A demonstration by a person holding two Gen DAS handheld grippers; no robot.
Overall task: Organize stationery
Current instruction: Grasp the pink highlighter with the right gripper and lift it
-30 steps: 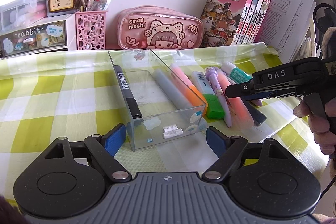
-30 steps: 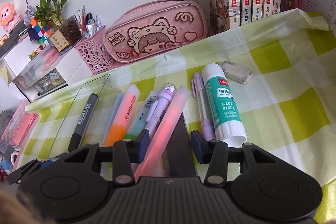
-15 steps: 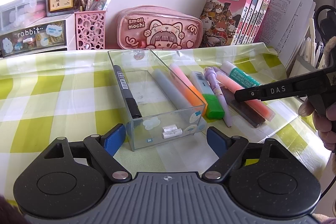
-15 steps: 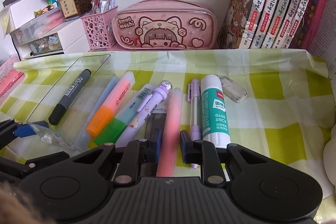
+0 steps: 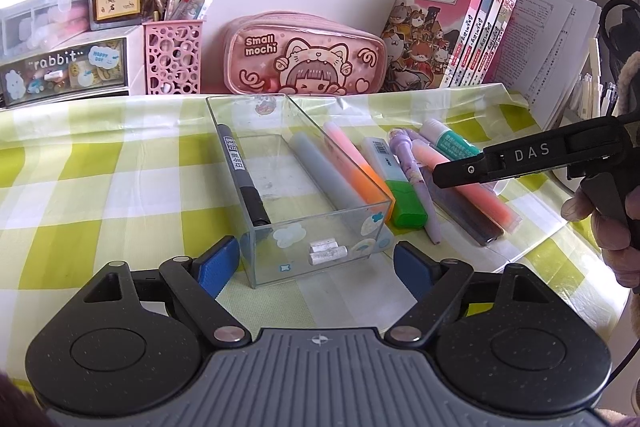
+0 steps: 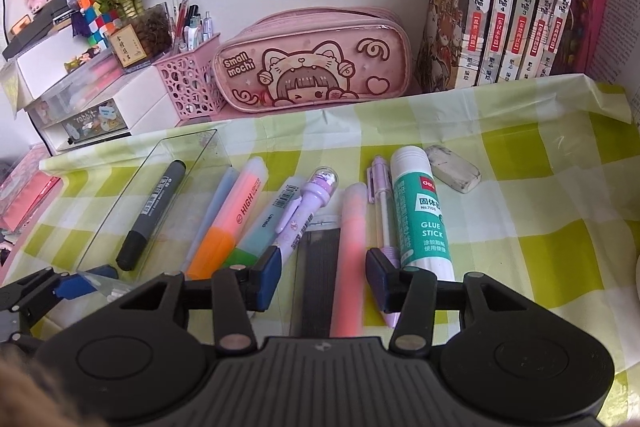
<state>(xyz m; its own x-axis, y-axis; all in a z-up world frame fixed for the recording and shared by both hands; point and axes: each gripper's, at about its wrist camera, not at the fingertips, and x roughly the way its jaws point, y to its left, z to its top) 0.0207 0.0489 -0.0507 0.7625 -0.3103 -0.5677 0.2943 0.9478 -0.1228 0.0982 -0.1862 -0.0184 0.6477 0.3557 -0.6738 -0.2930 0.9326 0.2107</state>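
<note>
We brace the clear rectangular plastic box [image 5: 304,187] between the pads of our left gripper [image 5: 316,261], apparently touching its near corners, while a black marker [image 5: 240,173] and a grey marker [image 5: 324,173] already lie inside. Our right gripper [image 6: 322,273] hovers with jaws opening, empty, astride the slim coral-pink highlighter [image 6: 350,247] on the green-checked tablecloth [image 6: 540,247]. We judge this the pickup step: next, lower, close on the highlighter and carry it to the box.
</note>
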